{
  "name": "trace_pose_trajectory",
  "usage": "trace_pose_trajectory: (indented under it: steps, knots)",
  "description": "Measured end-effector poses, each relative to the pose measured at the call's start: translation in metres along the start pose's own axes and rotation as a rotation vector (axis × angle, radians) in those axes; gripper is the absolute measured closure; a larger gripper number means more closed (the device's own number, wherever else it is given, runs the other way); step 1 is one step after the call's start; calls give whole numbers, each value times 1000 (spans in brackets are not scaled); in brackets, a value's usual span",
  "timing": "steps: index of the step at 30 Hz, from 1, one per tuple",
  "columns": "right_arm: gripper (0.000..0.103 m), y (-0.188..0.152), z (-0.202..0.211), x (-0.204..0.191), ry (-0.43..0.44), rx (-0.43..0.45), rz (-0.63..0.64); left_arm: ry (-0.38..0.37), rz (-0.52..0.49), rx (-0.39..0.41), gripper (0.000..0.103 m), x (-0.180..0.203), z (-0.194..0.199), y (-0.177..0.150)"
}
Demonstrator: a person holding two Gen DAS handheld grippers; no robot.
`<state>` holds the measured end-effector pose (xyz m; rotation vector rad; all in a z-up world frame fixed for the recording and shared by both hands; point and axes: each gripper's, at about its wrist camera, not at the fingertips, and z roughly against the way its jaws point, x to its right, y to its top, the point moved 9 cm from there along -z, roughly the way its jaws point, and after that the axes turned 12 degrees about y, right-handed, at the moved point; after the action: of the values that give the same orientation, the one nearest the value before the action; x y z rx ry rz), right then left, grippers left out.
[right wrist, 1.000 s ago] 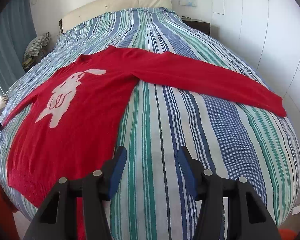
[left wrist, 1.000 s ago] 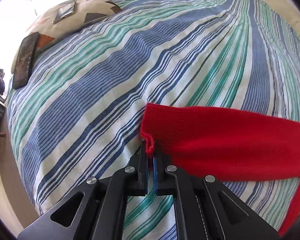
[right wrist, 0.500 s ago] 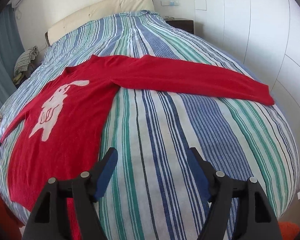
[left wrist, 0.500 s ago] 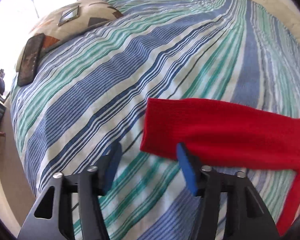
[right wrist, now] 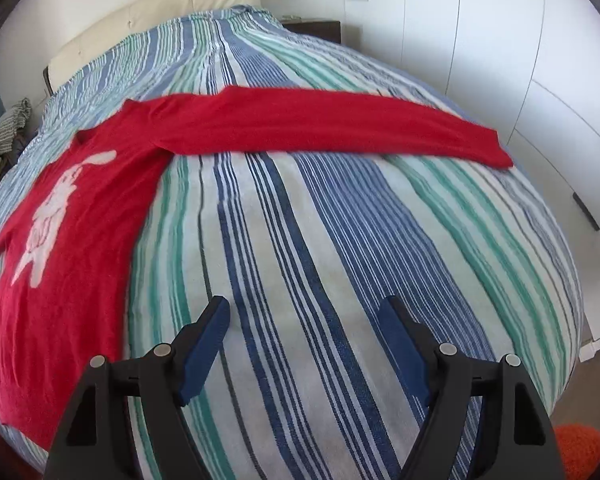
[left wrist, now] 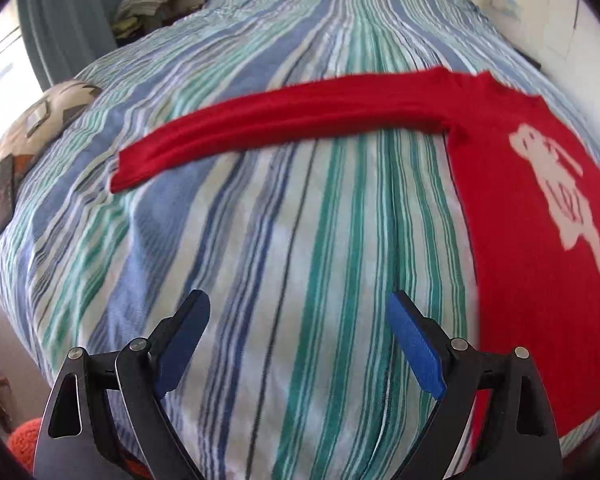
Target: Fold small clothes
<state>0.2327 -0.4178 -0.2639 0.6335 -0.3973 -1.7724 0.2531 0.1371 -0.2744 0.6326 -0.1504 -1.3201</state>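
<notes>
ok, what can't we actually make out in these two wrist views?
- Red sweater: its hem and far sleeve run off the left edge in the right wrist view; the body is cut by the right rim in the left wrist view.
- White rabbit motif: motion-blurred in the left wrist view.
- Dark flat item on the cushion: too small and blurred to identify.
- Each view shows only its own gripper.

A bed (right wrist: pixel 340 240) in a blue, green and white striped cover is carrying a red sweater (right wrist: pixel 72 248), lying flat with both sleeves stretched sideways. A patterned cushion (left wrist: pixel 40 120) is resting near the bed's left edge, a dark flat object (left wrist: pixel 2 196) just beside it.
</notes>
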Motion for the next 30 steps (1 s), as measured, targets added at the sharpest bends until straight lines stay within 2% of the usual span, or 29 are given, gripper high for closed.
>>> trace_pose_trajectory:
  steps: [2, 5, 9, 20, 30]
  knots:
    - [21, -4, -5, 4, 13, 5, -11, 20, -43, -3, 10, 10, -9, -11]
    - [11, -7, -9, 1, 31, 17, 2, 53, -30, 12, 1, 9, -10, -13]
    - [0, -13, -15, -7, 11, 7, 43, -28, 45, -34, 0, 0, -19, -17]
    - [0, -18, -14, -9, -32, 20, 69, -25, 46, -49, 0, 7, -16, -22]
    - [0, -18, -15, -11, -49, 21, 74, -24, 46, -13, 0, 6, -14, -23]
